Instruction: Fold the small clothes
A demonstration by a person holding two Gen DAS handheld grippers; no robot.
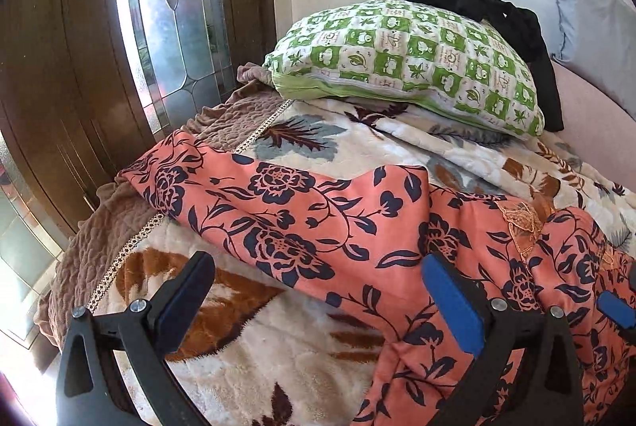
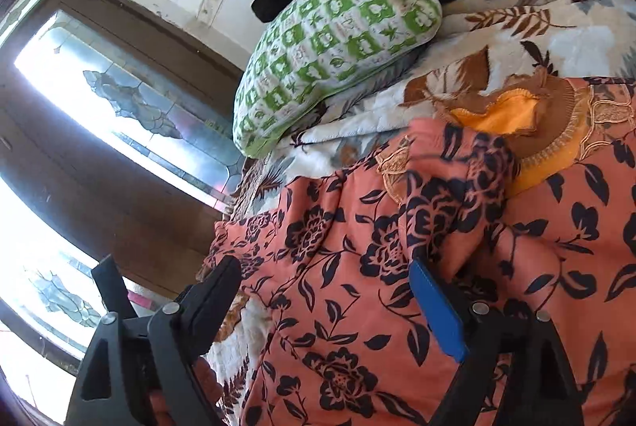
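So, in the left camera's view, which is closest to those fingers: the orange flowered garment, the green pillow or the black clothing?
1. Orange flowered garment, right in front of the open fingers.
2. Green pillow, farther up the bed.
3. Black clothing, draped behind the pillow, on the right.

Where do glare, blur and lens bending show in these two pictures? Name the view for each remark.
Left wrist view: the window blows out to white along its left edge, and the door frame beside it bows. Right wrist view: the window panes glare white, the whole scene is tilted, and a fold of the orange floral garment near the collar is smeared by motion; the pillow stays sharp.
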